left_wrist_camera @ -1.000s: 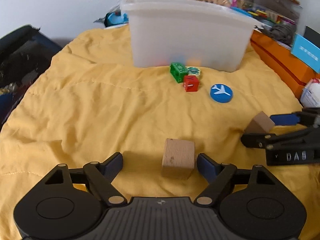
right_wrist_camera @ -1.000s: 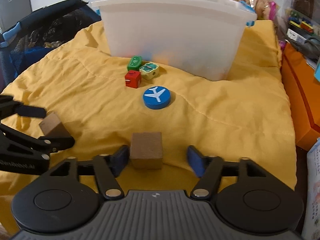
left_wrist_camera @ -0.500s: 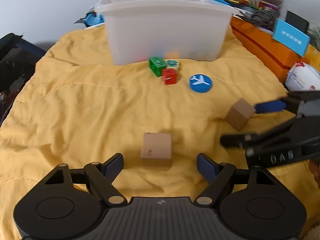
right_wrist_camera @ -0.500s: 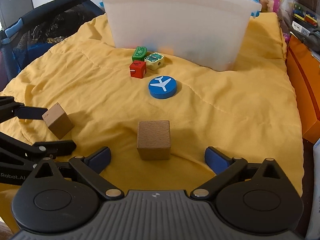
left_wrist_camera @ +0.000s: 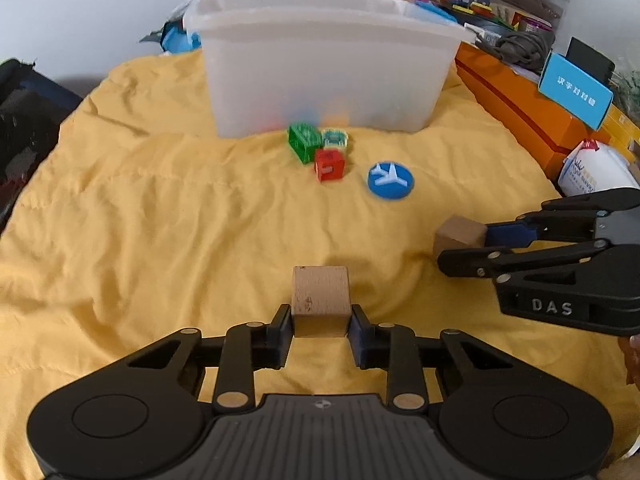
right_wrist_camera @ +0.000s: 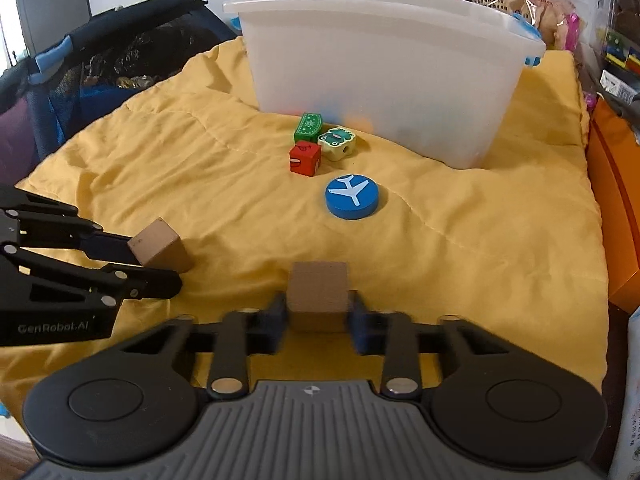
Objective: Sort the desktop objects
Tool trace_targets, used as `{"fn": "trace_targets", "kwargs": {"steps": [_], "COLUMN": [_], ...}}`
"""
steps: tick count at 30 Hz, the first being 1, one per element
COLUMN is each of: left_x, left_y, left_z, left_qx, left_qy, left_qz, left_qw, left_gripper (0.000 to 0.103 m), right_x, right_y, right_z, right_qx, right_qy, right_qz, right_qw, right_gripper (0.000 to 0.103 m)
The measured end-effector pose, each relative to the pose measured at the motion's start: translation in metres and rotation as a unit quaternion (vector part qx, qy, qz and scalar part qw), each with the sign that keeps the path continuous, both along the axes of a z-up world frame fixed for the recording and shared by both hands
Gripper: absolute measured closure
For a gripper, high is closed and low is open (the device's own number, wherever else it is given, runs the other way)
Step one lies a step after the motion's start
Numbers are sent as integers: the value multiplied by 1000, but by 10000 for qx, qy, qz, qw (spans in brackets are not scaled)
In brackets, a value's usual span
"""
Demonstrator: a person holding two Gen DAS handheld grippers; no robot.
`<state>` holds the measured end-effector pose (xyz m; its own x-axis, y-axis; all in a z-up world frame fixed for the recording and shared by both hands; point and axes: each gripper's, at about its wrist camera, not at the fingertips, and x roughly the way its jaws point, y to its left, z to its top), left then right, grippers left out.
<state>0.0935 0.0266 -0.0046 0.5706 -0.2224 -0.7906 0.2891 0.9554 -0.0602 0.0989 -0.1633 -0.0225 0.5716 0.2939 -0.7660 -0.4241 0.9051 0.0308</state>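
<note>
My left gripper (left_wrist_camera: 320, 328) is shut on a plain wooden cube (left_wrist_camera: 320, 300) on the yellow quilt. My right gripper (right_wrist_camera: 318, 320) is shut on a second wooden cube (right_wrist_camera: 318, 294). Each gripper shows in the other's view, the right one (left_wrist_camera: 460, 246) with its cube (left_wrist_camera: 458, 234) and the left one (right_wrist_camera: 154, 264) with its cube (right_wrist_camera: 160, 245). A green block (right_wrist_camera: 307, 127), a frog block (right_wrist_camera: 337, 142), a red block (right_wrist_camera: 305, 158) and a blue airplane disc (right_wrist_camera: 352, 197) lie in front of a translucent white bin (right_wrist_camera: 380, 68).
The yellow quilt (left_wrist_camera: 140, 220) covers the work surface. Orange boxes (left_wrist_camera: 516, 108) and a white bag (left_wrist_camera: 596, 172) line the right edge. A dark bag (right_wrist_camera: 100, 60) sits off the left side. Clutter stands behind the bin.
Both grippers were open around their cubes half a second ago. Both have closed on the cubes now.
</note>
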Motion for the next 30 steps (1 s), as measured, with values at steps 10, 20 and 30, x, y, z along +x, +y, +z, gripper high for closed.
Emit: {"fn": "trace_targets", "kwargs": {"steps": [10,20,30], "left_x": [49,49,68], "left_y": [-1,6,-5], "left_z": [84,51,25], "left_qx": [-44,197,220], "left_qy": [-1041,-428,-275], "left_qz": [103,-22,110], "left_qw": [9945,9989,9993], "left_gripper": [71,68,59], "right_x": [23,49,19], "right_y": [-5,-11,-19], "right_z": [56,76,25], "right_qx": [180,443,357], "right_qy": [-641,-801,-16], "right_qz": [-96,-251,-389], "right_qw": [9977,9955,9986], "right_gripper": [77,74,52]}}
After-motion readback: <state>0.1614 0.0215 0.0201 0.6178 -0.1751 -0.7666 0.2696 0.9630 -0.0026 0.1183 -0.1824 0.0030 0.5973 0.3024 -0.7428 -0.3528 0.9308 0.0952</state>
